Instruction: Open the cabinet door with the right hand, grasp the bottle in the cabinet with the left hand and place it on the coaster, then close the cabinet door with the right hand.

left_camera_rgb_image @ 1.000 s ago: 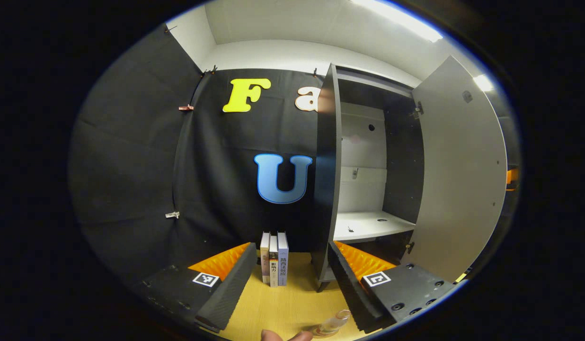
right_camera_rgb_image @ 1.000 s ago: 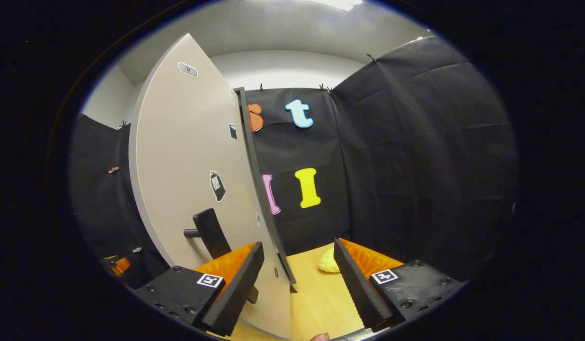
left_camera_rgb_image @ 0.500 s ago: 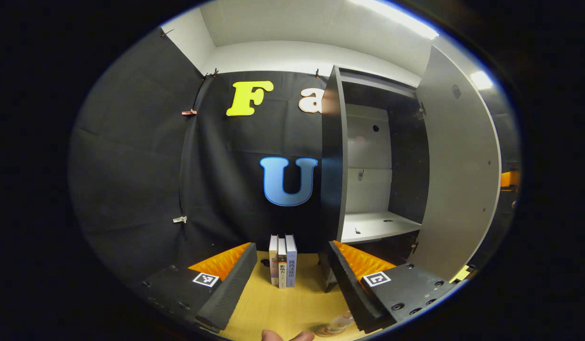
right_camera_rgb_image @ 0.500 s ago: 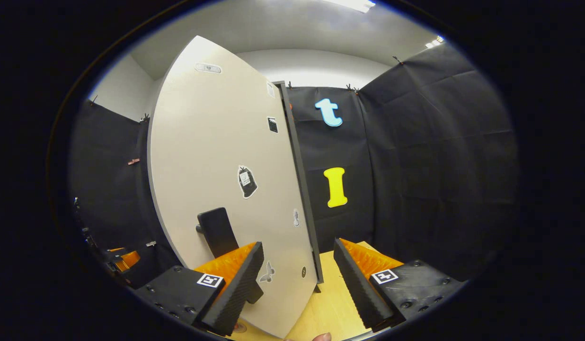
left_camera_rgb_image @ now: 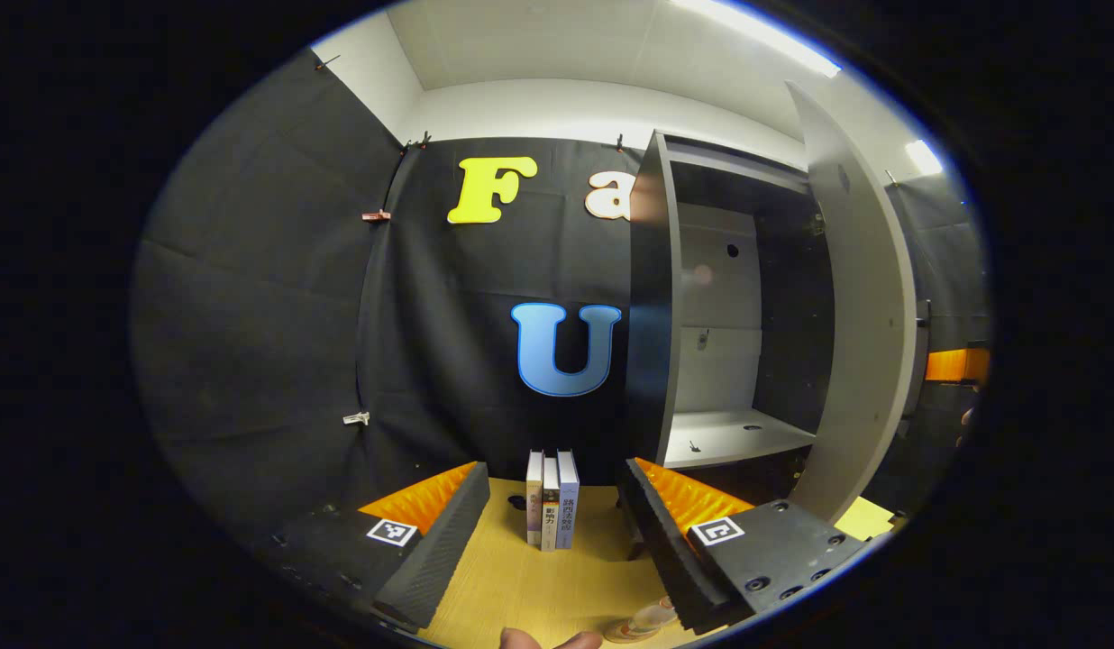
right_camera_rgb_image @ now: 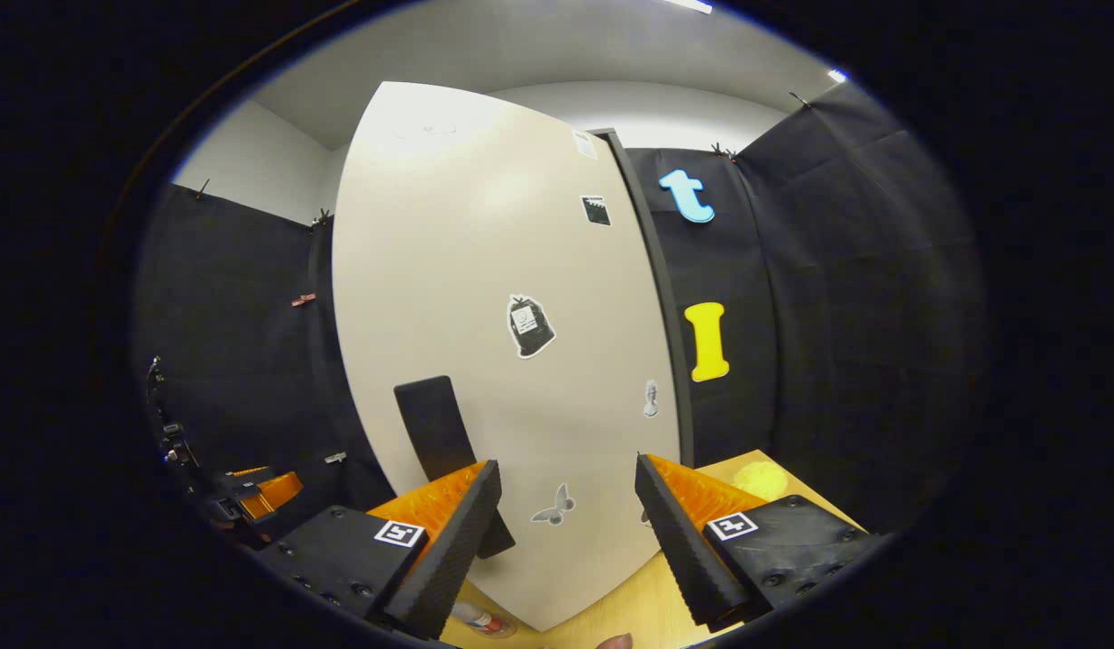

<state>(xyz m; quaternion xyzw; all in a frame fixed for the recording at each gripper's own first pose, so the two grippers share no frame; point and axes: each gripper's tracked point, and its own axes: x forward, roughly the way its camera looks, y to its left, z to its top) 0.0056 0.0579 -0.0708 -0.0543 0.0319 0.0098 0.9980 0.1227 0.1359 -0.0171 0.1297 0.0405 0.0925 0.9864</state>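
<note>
The clear bottle (left_camera_rgb_image: 645,619) stands on the wooden table at the bottom edge of the left gripper view, on a round coaster (left_camera_rgb_image: 614,635), just inside my right finger. My left gripper (left_camera_rgb_image: 555,469) is open and holds nothing. The cabinet (left_camera_rgb_image: 652,297) has its pale door (left_camera_rgb_image: 868,315) partly open, showing a bare white shelf (left_camera_rgb_image: 728,437). In the right gripper view the door's outer face (right_camera_rgb_image: 503,361) is close ahead, with its black handle (right_camera_rgb_image: 435,424) beside my left finger. My right gripper (right_camera_rgb_image: 566,469) is open against the door face. The bottle (right_camera_rgb_image: 480,620) shows below the door.
Three books (left_camera_rgb_image: 552,509) stand upright on the table left of the cabinet. A yellow object (right_camera_rgb_image: 760,478) lies on the table right of the door. The right gripper (left_camera_rgb_image: 949,365) shows beyond the door's edge, and the left gripper (right_camera_rgb_image: 251,491) shows at far left.
The door has swung further toward the cabinet, and its outer face now lies across the right gripper view. The left gripper view has shifted slightly, so books and cabinet sit further right.
</note>
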